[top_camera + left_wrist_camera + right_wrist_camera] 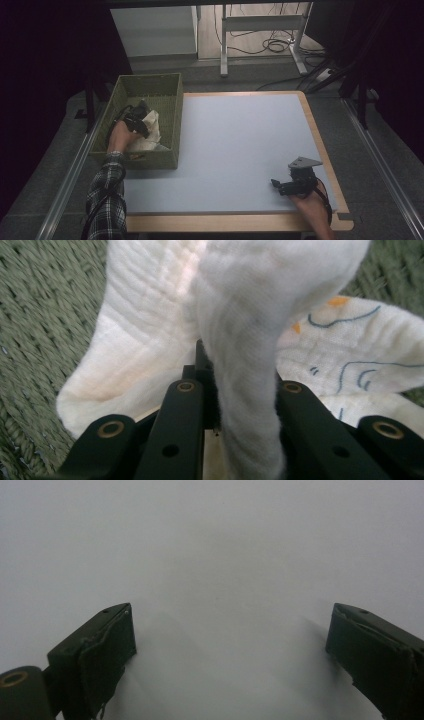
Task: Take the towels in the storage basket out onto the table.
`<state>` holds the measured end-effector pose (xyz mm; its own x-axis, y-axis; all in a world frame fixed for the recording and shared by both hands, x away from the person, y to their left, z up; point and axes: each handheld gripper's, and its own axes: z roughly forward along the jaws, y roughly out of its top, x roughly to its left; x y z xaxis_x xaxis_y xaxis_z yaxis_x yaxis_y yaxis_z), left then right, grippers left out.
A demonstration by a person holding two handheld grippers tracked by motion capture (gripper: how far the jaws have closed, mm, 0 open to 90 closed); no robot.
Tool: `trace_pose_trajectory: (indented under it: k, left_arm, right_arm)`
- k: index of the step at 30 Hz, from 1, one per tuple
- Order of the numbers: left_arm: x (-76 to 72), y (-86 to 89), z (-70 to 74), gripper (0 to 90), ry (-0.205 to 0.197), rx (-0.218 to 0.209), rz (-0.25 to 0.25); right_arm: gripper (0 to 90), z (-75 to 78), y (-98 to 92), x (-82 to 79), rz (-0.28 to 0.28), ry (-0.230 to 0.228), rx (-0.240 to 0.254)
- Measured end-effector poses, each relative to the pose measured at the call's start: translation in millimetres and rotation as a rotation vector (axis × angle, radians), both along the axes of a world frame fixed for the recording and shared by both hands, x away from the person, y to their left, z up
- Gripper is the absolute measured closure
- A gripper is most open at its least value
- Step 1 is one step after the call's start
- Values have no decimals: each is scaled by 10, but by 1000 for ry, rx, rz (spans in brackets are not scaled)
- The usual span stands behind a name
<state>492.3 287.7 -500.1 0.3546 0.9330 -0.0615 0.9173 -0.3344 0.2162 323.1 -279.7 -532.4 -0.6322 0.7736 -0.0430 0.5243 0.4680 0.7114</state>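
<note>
A green woven basket (177, 120) stands at the table's left edge. Inside it lies a white cloth (152, 131). My left gripper (137, 120) reaches down into the basket. In the left gripper view a fold of the white cloth (240, 300) runs up between the black jaws, and the left gripper (237, 385) is shut on it. A second cloth with blue and orange print (360, 350) lies beside it on the basket floor. My right gripper (280, 186) rests near the table's front right. Its jaws stand wide apart with nothing between them (230, 645).
A pale grey mat (240, 140) covers the wooden table top, with the wood showing along the right and front edges. Behind the table stand a white cabinet (155, 30) and a desk frame with cables (265, 40) on the floor.
</note>
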Motion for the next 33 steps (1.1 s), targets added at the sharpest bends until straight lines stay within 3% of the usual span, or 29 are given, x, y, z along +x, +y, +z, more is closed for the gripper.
trace_pose_trajectory:
  k: [5,19,24,33]
  left_arm:
    - [-36,59,144,811,-74,-64,25]
    - [-305,160,697,805,-237,-157,9]
    - [-395,203,874,805,-283,-185,1]
    - [-509,204,1183,805,-331,-215,-12]
  right_arm:
    - [56,0,0,0,0,0,0]
    - [56,0,0,0,0,0,0]
    - [56,0,0,0,0,-1,-1]
    - [56,0,0,-1,0,0,-1]
